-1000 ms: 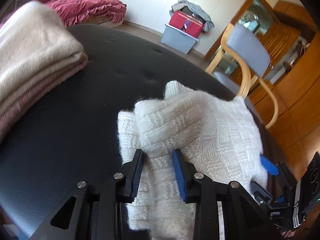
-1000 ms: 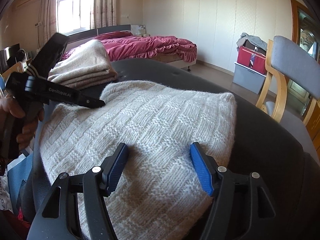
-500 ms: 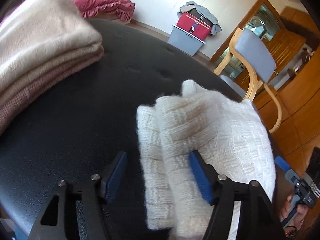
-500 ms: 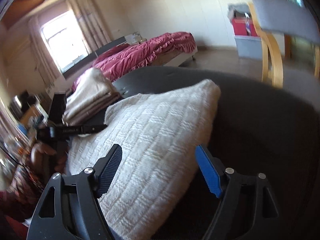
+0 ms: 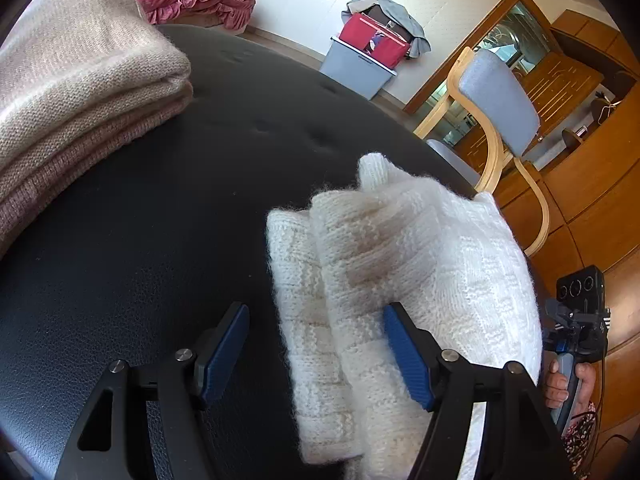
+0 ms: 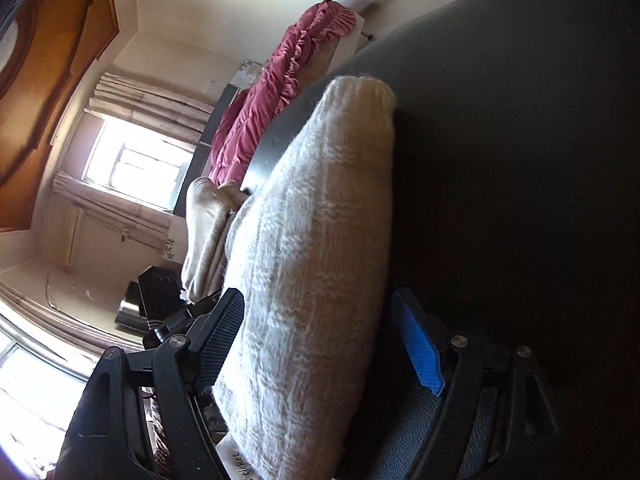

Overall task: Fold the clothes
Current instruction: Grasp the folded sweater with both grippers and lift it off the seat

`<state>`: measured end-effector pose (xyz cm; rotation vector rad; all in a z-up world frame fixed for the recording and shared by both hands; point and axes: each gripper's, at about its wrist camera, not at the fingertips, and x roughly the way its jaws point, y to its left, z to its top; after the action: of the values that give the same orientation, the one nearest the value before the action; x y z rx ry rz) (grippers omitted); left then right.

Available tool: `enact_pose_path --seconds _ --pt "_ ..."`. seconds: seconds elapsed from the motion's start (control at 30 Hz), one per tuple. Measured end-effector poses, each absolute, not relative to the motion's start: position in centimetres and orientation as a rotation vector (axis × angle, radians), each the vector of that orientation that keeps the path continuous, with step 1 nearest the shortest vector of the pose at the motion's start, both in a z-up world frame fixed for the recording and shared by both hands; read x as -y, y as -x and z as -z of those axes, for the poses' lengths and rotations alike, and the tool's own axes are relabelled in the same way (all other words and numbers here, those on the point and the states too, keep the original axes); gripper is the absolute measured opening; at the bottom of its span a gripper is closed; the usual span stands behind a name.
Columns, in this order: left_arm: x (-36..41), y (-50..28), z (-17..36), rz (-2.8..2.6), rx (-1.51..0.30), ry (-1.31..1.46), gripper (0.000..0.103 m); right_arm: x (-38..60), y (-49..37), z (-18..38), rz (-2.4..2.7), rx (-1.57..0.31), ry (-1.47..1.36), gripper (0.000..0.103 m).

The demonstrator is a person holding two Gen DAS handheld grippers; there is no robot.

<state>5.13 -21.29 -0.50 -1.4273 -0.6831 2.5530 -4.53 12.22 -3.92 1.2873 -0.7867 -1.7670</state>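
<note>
Sweater (image 5: pixel 400 264), folded white knit, lies between the wide-open fingers of each empty hand-held gripper (image 5: pixel 316 352) (image 6: pixel 320 344).

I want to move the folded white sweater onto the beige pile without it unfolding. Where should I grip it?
Grip the white sweater at its two short ends, one gripper each, jaws spanning every folded layer. Its stacked edges face the left gripper, so pinching only the top layer there would likely open it.

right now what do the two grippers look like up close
The left gripper and the right gripper match: black angular frames with triangular cut-outs and round silver pins at the joints. Each has two jaws faced with blue textured pads. In the left wrist view the other tool shows as a black block with round lenses above a grey-blue handle.
</note>
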Motion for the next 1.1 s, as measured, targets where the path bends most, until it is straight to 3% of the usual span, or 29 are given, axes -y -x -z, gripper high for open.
enact_pose_path --seconds 0.27,0.37,0.43,0.57,0.73,0.87,0.9,0.93,1.03,1.1 --pt "21.4 -5.2 0.7 -2.534 0.664 1.422 0.070 -8.4 6.0 4.1 1.708 0.668 -1.398 0.082" --pt "21.3 -5.3 0.8 -2.522 0.674 1.400 0.069 -7.2 6.2 4.2 1.696 0.667 -1.421 0.090" --pt "21.2 -5.4 0.9 -2.514 0.682 1.382 0.067 -6.5 6.1 4.1 1.689 0.659 -1.426 0.101" --pt "21.0 -5.1 1.2 -2.483 0.735 1.341 0.052 -5.1 5.7 3.8 1.706 0.591 -1.429 0.103" --pt "21.3 -5.8 1.4 -2.467 0.808 1.281 0.043 -5.1 5.2 3.7 1.697 0.571 -1.372 0.103" --pt "20.6 -6.1 0.8 -2.524 0.738 1.234 0.033 -4.2 4.9 3.3 1.718 0.485 -1.353 0.103" --pt "20.2 -6.1 0.6 -2.549 0.707 1.223 0.031 -4.2 5.0 3.3 1.730 0.490 -1.348 0.101" --pt "19.9 -6.2 0.4 -2.572 0.686 1.209 0.029 -4.3 5.1 3.2 1.742 0.496 -1.342 0.090" --pt "18.8 -6.4 -0.3 -2.634 0.650 1.154 0.024 -4.4 5.4 3.2 1.778 0.516 -1.324 0.072" --pt "18.6 -6.9 -0.9 -2.651 0.658 1.111 0.021 -4.9 5.6 2.9 1.792 0.576 -1.308 0.067"
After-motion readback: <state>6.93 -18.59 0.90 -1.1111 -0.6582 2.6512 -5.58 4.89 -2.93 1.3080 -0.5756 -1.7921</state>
